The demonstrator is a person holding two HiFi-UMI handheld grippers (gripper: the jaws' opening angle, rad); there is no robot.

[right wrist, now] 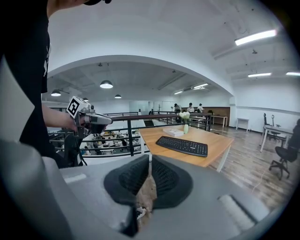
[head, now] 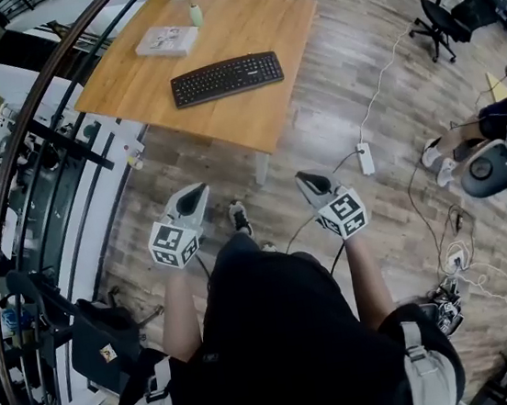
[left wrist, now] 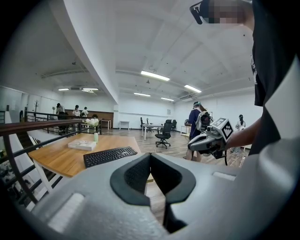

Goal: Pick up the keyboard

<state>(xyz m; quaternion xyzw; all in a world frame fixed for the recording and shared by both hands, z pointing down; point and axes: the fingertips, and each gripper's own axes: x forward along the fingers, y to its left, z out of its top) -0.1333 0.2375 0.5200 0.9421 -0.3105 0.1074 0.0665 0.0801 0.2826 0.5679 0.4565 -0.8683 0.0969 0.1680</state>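
- Keyboard (head: 227, 78): black.
- Table (head: 269, 37): warm light-brown wood grain.
- Book (head: 167, 41): white.
- Floor (head: 346, 64): grey-brown wooden planks.
- Left gripper (head: 198, 191) and right gripper (head: 306, 179): grey bodies, black ribbed fingers (left wrist: 136, 176), cubes (head: 174, 244) patterned with black-and-white squares.

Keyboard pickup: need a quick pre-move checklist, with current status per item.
1. Target in sight: ok. The keyboard lies flat on the table, with nothing on top of it.
2. Left gripper ready to grasp: not ok. Its jaws are shut and hold nothing.
3. Right gripper ready to grasp: not ok. Its jaws are also shut and hold nothing.
4. Grippers at the target: not ok. Both are held over the floor, short of the table's near edge.
5. Space around the target: ok. The book and the vase sit apart from it, toward the far side.
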